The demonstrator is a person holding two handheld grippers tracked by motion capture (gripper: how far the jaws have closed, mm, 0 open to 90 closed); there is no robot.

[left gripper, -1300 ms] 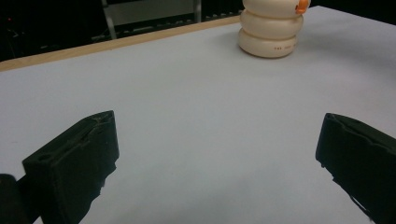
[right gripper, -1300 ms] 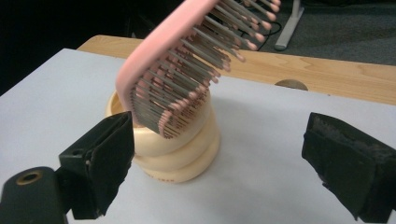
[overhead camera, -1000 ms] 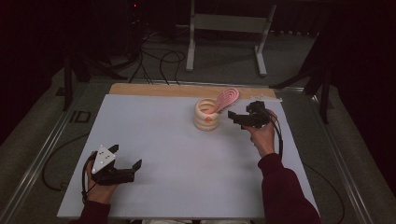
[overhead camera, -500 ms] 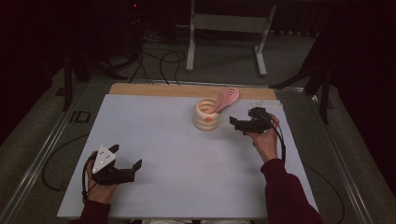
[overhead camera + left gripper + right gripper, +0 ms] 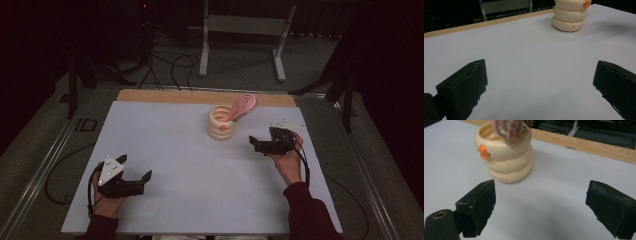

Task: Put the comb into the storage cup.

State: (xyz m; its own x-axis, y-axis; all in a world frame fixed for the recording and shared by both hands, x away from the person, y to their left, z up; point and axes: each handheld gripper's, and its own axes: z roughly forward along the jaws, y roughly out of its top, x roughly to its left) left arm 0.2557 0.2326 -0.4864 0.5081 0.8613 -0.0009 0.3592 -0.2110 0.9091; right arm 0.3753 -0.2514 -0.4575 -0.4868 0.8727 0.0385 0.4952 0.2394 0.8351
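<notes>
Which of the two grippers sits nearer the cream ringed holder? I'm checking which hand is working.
The right gripper, jaws open, sits just right of the holder; the left gripper rests far off near the table's front.

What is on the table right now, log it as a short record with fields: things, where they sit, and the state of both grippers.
surface: pale blue-grey tabletop with a wooden far edge
holder: cream ribbed three-ring cup, upright, far centre, small orange knob on its side
content: pink ridged paddle-shaped utensil, leaning out of the cup to the right
right gripper: open, empty, near the cup, apart from it
left gripper: open, empty, near left edge, far from the cup
</notes>
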